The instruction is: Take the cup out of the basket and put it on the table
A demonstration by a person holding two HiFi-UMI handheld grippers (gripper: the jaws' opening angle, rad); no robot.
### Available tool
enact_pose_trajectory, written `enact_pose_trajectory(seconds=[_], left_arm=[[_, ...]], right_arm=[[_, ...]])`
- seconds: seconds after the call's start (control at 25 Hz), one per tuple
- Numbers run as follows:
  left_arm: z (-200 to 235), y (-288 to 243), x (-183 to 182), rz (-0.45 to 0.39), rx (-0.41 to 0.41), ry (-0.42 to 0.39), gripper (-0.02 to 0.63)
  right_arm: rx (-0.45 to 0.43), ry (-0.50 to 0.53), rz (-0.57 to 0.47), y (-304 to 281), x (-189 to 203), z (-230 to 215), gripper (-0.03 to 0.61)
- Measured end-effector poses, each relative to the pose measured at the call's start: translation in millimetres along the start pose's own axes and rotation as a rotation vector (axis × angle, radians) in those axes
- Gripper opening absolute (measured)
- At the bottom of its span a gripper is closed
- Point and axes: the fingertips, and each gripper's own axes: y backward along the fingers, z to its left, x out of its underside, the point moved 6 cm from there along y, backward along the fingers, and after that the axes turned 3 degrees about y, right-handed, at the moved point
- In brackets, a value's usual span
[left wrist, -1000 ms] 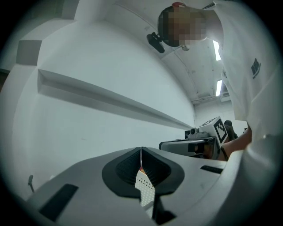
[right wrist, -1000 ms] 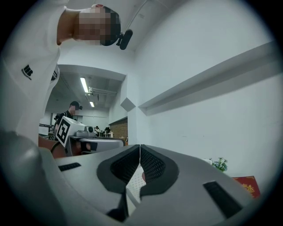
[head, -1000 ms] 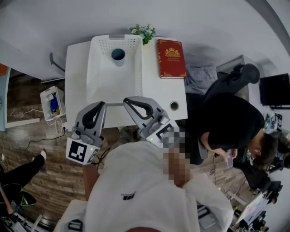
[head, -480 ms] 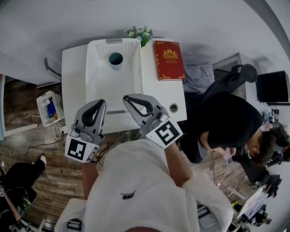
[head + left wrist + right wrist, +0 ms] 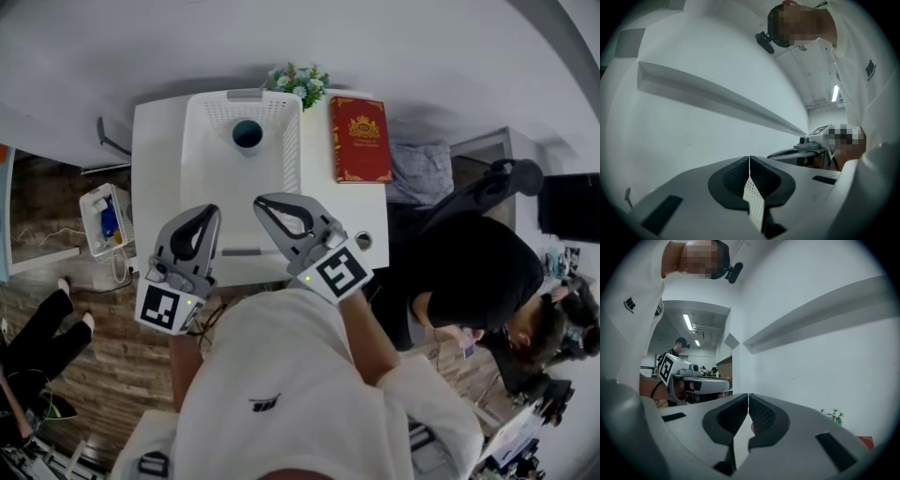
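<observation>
A dark teal cup [image 5: 247, 134] stands upright at the far end of the white slotted basket [image 5: 194, 159] on the white table [image 5: 156, 159]. Both grippers hover side by side over the table's near edge, short of the basket's near wall and well away from the cup. My left gripper [image 5: 210, 212] is shut with nothing in it, its jaws meeting in the left gripper view [image 5: 749, 159]. My right gripper [image 5: 263, 202] is shut and empty too [image 5: 748, 396]. Both gripper views point upward at the wall and ceiling, so neither shows the cup.
A red book [image 5: 361, 139] lies on the table right of the basket, with a small plant [image 5: 300, 81] behind it. A round cable hole [image 5: 364, 241] is at the table's near right corner. A person in black [image 5: 478, 267] sits at the right; a small bin [image 5: 105, 218] stands at the left.
The head view has shifted a little, so the table sits slightly differently in frame. Both grippers stay shut near the table's front edge.
</observation>
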Motion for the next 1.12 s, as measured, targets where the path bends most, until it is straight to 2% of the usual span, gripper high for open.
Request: enact_pose_trajectory(seconds=[0.52, 0.72, 1.12], left_arm=[[22, -42, 14, 0.024, 0.001, 0.009, 0.015], [33, -51, 20, 0.055, -0.016, 0.040, 0.014], [49, -64, 23, 0.061, -0.027, 0.070, 0.014]], right_arm=[[-0.012, -0.013, 0.050, -20, 16, -41, 0.014], [-0.023, -0.006, 0.090, -29, 23, -53, 0.014], [-0.078, 0.110, 0.303, -56, 35, -77, 0.017]])
